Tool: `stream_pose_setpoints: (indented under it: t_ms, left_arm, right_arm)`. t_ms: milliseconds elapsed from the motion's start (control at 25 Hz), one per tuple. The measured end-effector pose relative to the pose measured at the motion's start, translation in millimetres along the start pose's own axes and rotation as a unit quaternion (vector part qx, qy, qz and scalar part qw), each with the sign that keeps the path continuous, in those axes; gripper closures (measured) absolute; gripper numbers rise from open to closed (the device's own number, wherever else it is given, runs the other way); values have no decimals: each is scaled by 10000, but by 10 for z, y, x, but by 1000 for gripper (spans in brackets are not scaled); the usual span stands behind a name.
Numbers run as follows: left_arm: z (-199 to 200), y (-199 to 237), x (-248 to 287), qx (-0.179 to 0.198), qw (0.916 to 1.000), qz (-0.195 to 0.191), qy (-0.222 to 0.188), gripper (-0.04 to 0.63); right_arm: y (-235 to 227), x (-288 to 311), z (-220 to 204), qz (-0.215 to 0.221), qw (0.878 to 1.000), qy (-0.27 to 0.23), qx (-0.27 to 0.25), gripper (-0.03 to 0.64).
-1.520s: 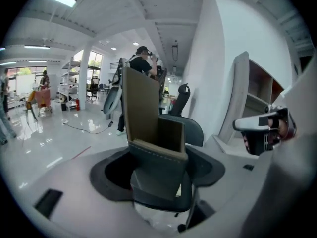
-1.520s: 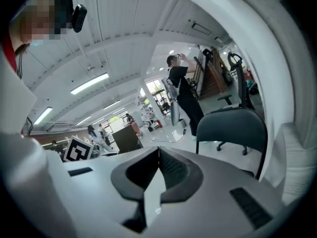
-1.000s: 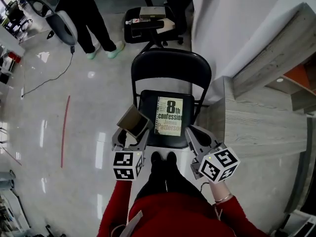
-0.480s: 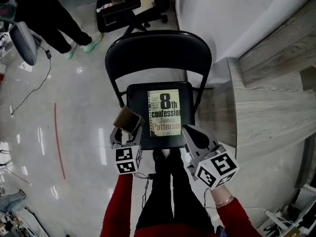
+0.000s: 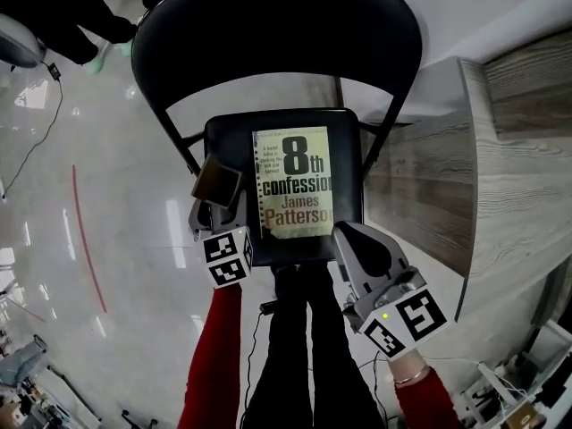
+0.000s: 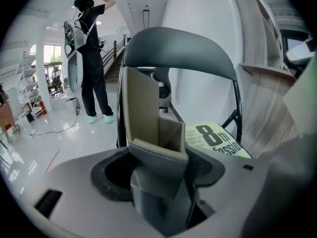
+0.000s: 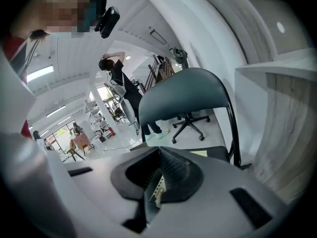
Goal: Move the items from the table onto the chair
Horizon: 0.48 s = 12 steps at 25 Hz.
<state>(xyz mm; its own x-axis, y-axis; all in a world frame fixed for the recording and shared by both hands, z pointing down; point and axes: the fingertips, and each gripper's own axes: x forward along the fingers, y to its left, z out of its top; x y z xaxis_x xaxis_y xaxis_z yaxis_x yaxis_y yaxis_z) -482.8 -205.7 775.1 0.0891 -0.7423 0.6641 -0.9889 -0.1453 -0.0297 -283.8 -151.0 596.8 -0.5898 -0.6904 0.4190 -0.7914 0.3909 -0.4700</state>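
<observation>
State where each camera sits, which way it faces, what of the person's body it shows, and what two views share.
Head view: on the head, facing steeply down at the chair and book; shows sleeves, legs, left gripper shut on a box, right gripper.
Left gripper view: on that gripper, facing along its jaws and box to the chair back; no body.
Right gripper view: on that gripper, facing along shut jaws to the chair; red clothing at left.
Shared: head and left gripper views show book and box.

Black chair (image 5: 286, 16), cream book (image 5: 293, 186), tan box (image 5: 217, 181)
</observation>
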Motion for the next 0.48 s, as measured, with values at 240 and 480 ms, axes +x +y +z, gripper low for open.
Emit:
stream_pose_setpoints:
  t_ms: [240, 480]
  left_arm:
    - [-210, -64, 40, -467, 9976, 508, -49, 275]
    - [-334, -148, -18, -771, 9934, 849, -68, 276]
  right_arm:
    - [-150, -59, -170, -154, 9997, 94, 188, 601]
    - [-118, -68, -276, -115, 9993, 200, 278, 602]
